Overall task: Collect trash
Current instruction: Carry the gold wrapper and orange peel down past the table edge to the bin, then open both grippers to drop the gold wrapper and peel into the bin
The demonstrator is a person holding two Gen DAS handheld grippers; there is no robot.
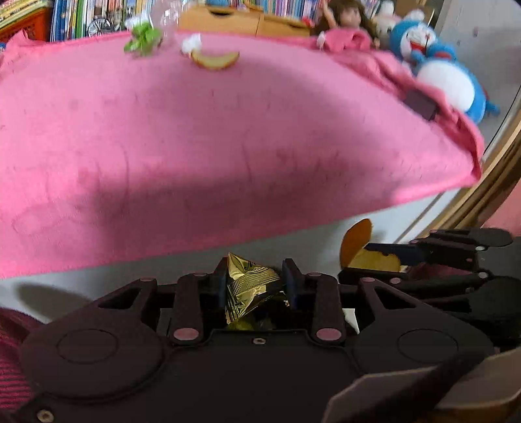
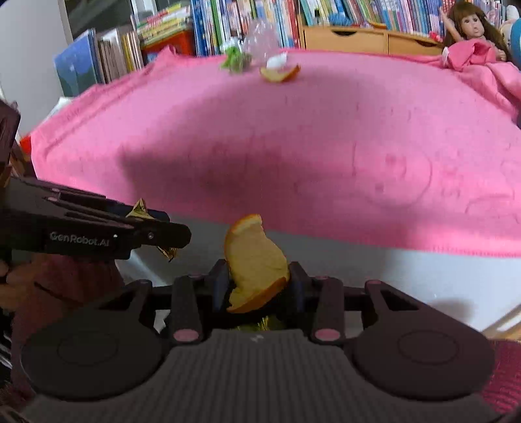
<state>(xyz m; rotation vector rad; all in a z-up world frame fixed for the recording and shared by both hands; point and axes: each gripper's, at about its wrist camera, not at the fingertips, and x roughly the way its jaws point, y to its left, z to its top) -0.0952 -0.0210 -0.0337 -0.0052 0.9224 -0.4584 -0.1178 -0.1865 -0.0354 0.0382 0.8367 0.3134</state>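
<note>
The left gripper (image 1: pixel 255 283) has its fingers (image 1: pixel 220 279) clamped on a crumpled gold foil wrapper (image 1: pixel 250 286), which stands up between the blue pads. In the right wrist view the same wrapper (image 2: pixel 140 210) pokes out above and below that gripper, at the left of the picture. The right gripper (image 2: pixel 259 281) has its fingers (image 2: pixel 297 279) closed on a curved piece of orange peel (image 2: pixel 255 260), pale side showing, orange rind along the lower edge. Seen from the left wrist, this peel (image 1: pixel 358 242) sticks out of the right gripper just to the right of the left one. Both grippers are held close side by side over the white edge of a bed (image 1: pixel 182 257), in front of its pink blanket (image 1: pixel 195 130). More litter lies at the far edge of the blanket: another piece of orange peel (image 1: pixel 215 60), a small white scrap (image 1: pixel 192 44) touching it, a green crumpled scrap (image 1: pixel 143 39) and a clear plastic bag (image 1: pixel 166 16). A doll (image 2: pixel 472 32) lies at the far right corner, near a blue and white plush toy (image 1: pixel 433 68). Bookshelves (image 2: pixel 244 22) stand behind the bed
</note>
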